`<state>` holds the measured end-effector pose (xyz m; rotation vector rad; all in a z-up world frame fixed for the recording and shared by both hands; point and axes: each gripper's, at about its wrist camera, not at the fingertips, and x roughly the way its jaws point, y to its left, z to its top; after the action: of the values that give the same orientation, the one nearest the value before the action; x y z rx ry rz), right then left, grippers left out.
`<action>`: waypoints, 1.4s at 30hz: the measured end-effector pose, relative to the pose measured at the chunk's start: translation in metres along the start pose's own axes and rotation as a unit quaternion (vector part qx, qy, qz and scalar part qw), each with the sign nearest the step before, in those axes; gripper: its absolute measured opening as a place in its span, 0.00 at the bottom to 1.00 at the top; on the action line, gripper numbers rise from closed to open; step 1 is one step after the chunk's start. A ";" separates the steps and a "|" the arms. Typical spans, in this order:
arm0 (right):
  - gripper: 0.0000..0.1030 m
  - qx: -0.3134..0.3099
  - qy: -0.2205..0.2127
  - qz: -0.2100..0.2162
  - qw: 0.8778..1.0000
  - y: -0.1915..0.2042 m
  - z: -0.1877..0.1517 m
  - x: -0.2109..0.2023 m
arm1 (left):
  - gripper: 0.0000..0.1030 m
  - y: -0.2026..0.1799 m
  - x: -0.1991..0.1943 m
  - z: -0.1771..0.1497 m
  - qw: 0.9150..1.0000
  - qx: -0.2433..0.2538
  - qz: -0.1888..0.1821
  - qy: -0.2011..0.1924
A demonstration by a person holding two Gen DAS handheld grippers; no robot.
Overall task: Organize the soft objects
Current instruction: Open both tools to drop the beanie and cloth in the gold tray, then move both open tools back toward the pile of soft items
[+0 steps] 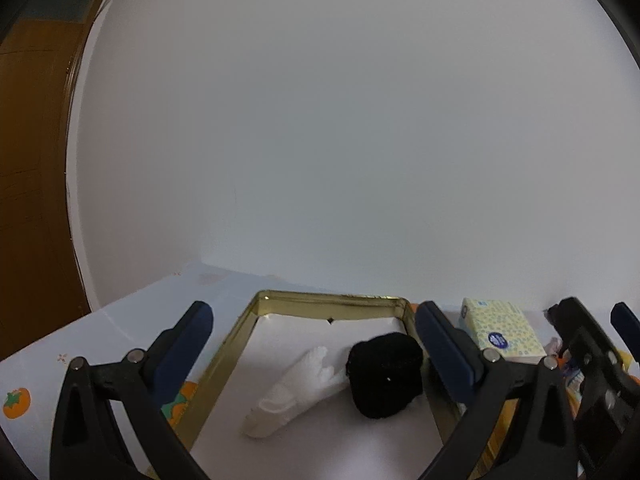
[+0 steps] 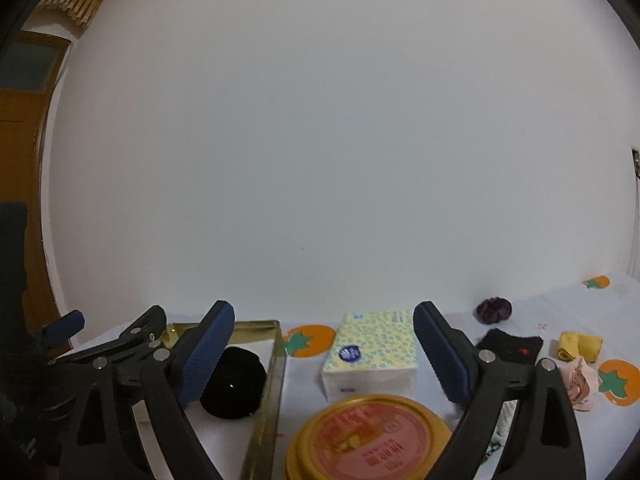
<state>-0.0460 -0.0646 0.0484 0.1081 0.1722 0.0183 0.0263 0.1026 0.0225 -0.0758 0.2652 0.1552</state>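
While both tongs (image 1: pixel 314 344) gape empty | black bundle (image 1: pixel 385 374) lies in tin (image 1: pixel 224 354) between left fingers.

Both wrist views, low and near, share the gold tray (image 1: pixel 234 332).

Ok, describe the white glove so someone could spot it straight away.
Find the gold-rimmed rectangular tin on the persimmon-print tablecloth. Inside it, on the white lining, the white glove lies flat, left of a black knitted bundle. It is the only pale item there, with fingers showing.
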 end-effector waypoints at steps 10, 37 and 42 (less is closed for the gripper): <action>0.90 -0.023 0.004 -0.004 1.000 -0.002 -0.007 -0.008 | 0.99 -0.021 -0.007 -0.014 0.999 0.037 -0.009 -0.015; 0.90 -0.027 0.026 -0.034 0.999 -0.061 -0.009 -0.028 | 1.00 -0.045 -0.022 -0.025 0.996 0.046 -0.073 0.022; 0.90 -0.022 0.027 -0.050 0.998 -0.080 -0.006 -0.038 | 1.00 -0.051 -0.025 -0.025 0.996 0.048 -0.073 0.025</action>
<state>-0.0832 -0.1446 0.0406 0.0555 0.2305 -0.0747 0.0048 0.0464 0.0080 -0.0043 0.3156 -0.0048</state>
